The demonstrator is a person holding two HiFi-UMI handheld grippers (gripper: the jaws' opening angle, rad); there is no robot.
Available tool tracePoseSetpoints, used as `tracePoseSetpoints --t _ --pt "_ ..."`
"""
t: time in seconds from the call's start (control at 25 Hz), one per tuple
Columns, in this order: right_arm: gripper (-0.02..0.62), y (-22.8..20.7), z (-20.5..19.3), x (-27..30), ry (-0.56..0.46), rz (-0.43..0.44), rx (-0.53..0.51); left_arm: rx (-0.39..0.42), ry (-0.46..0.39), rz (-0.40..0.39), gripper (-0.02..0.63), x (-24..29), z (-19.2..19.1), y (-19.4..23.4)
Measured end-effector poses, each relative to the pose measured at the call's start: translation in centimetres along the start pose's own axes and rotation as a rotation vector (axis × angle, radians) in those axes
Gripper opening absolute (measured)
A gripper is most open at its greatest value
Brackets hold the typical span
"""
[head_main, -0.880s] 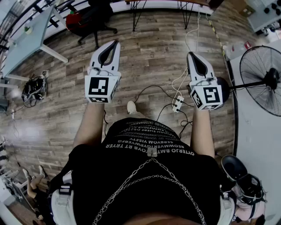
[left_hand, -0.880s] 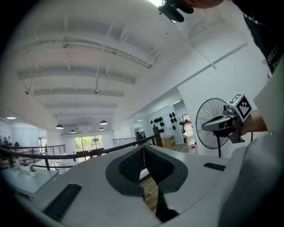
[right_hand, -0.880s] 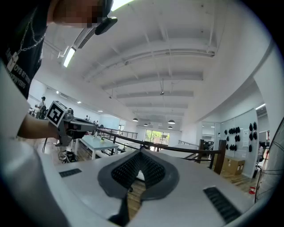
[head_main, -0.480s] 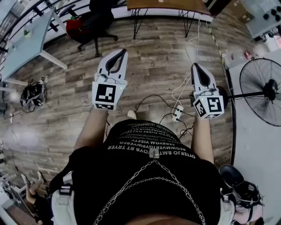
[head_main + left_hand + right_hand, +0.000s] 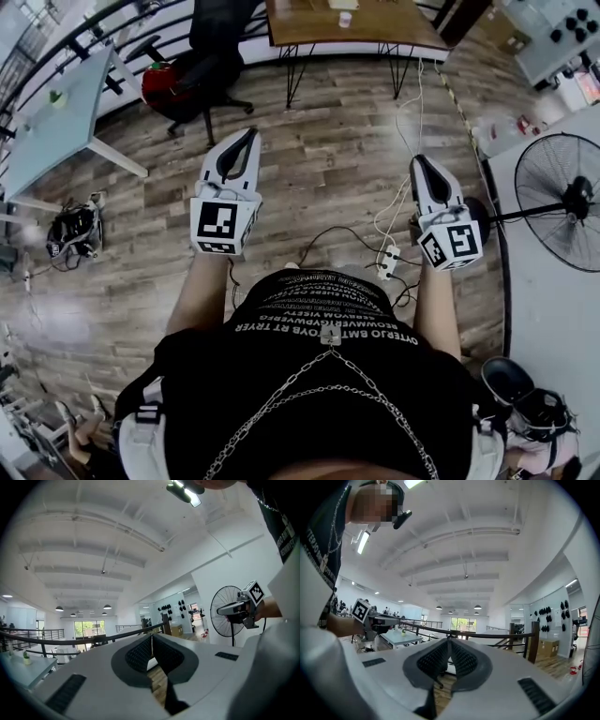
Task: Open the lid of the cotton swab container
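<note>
Wood-plank floor [image 5: 319, 159] throughout. Brown desk [image 5: 394, 36] at top edge, small white cup [image 5: 345, 19] on it. Black office chair [image 5: 211, 37] left of that desk, red item [image 5: 161, 84] (kind unclear) against its seat. Pale grey desk [image 5: 56, 136] far left; black bundle [image 5: 70, 230] with cables on floor below it. Standing fan [image 5: 555, 187] at right. White power strip [image 5: 387, 262] on floor, cords trailing.
</note>
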State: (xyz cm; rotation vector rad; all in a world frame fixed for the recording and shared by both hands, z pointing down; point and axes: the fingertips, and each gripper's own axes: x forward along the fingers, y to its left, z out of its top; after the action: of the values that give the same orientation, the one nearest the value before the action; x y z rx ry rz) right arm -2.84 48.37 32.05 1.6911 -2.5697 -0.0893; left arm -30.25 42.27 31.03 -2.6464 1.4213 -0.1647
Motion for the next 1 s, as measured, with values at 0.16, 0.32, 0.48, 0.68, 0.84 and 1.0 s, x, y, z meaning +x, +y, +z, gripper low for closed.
tracePoseSetpoints --t 0.16,0.32,0.48,0.68,0.84,1.0 --pt "0.036 0.6 -0.3 0.8 0.032 0.014 0.011 -0.013 -0.001 0.010 0.031 0.1 -0.6 1.4" --pt "0.115 0.0 -0.7 0.7 0.059 0.007 0.020 -0.028 0.021 0.021 0.032 0.6 -1.6 1.7" --pt "0.164 -1.5 -2.1 0.9 0.075 0.000 0.048 -0.044 0.035 0.000 0.041 1.6 -2.6 1.1" --pt "0.206 -4.1 -3.7 2.2 0.073 -0.007 0.086 -0.073 0.067 -0.026 0.178 4.1 -3.9 1.2" --pt "0.210 -6.6 -4.5 3.9 0.070 0.001 0.104 -0.090 0.090 -0.023 0.196 6.8 -4.8 1.4" --pt "0.212 -9.8 -4.9 6.9 0.072 0.014 0.109 -0.092 0.100 -0.024 0.201 10.5 -4.9 1.9"
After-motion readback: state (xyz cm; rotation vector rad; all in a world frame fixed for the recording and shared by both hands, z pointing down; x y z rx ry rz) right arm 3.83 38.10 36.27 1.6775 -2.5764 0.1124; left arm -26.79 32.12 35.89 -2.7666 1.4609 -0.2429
